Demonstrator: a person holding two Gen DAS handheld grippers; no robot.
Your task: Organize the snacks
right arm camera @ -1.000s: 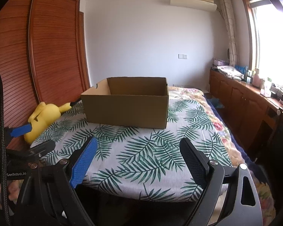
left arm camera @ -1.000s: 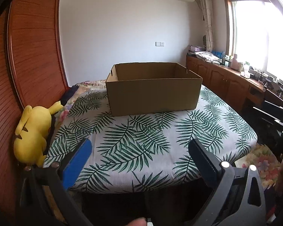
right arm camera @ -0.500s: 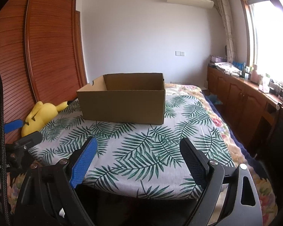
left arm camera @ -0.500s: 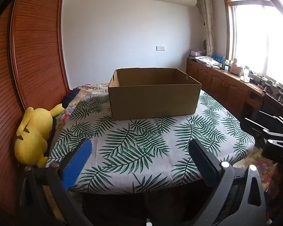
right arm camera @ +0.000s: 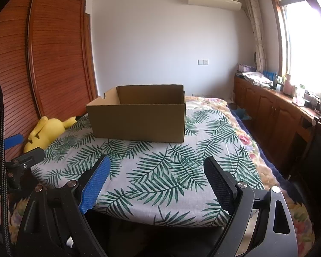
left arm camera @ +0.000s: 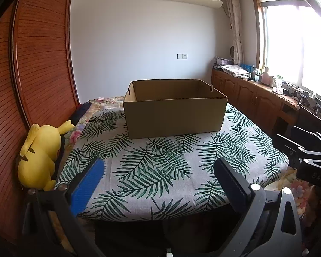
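Left wrist view: left gripper (left arm camera: 158,171) hung at the near edge of the worktop (left arm camera: 152,171), which wore a palm-leaf cloth. Jaws stood wide, holding nothing; 1 blue pad on the left, 1 dark pad on the right. Cardboard box (left arm camera: 175,115) sat open-topped toward the far end of the worktop, well apart from the jaws. Inside of box hidden from this angle; could not tell whether any snacks lay in it. None showed on the cloth. Yellow plush toy (left arm camera: 39,156) lay beside the worktop's left edge, against the wooden wardrobe (left arm camera: 32,75). Part of the right gripper (left arm camera: 310,167) showed at the right margin.

Right wrist view: right gripper (right arm camera: 156,175) also at the near edge, jaws wide and holding nothing. Cardboard box (right arm camera: 139,117) sat ahead and slightly left, apart from the jaws, its interior hidden. Yellow plush toy (right arm camera: 47,130) lay left of the box. Left gripper (right arm camera: 17,156) visible at the left margin. Wooden cabinets (right arm camera: 278,115) ran along the right wall beneath the window.
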